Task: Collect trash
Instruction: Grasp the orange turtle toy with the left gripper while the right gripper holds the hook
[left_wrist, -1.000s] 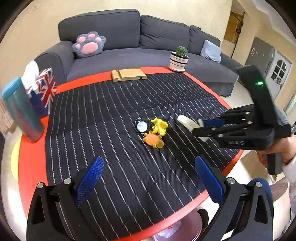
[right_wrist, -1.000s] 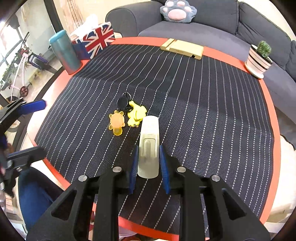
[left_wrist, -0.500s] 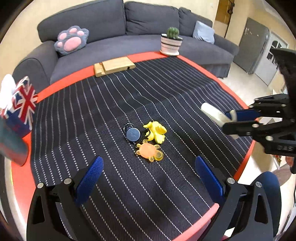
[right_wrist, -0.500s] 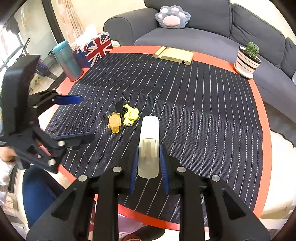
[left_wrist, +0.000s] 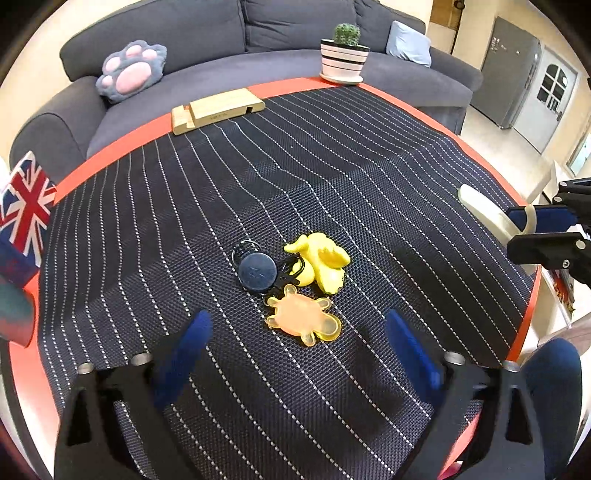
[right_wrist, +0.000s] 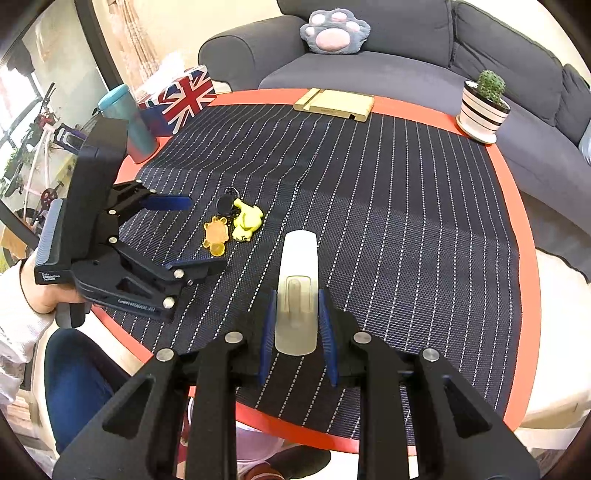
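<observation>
On the black pinstriped mat (left_wrist: 332, 177) lies a small cluster: a dark round disc on a key ring (left_wrist: 257, 273), a yellow toy figure (left_wrist: 321, 262) and an orange translucent turtle (left_wrist: 301, 319). My left gripper (left_wrist: 295, 317) hovers low over the cluster. Its jaws are closing, the turtle lies between the blue fingertips, and neither pad touches it. In the right wrist view the left gripper (right_wrist: 201, 232) sits just left of the turtle (right_wrist: 216, 232). My right gripper (right_wrist: 297, 295) is shut on a white plastic hook (right_wrist: 297, 288), held above the mat near the table's front edge.
A wooden stand (left_wrist: 218, 110) and a striped pot with a cactus (left_wrist: 343, 55) sit at the far red rim. A Union Jack box (right_wrist: 184, 98) and a teal cup (right_wrist: 129, 122) stand at the left. A grey sofa is behind the table and a person's blue-clad leg (right_wrist: 77, 384) is in front of it.
My left gripper has come down and nearer to the toy cluster, and its jaws have narrowed. The right gripper with the white hook has drifted slightly; its grip is unchanged.
</observation>
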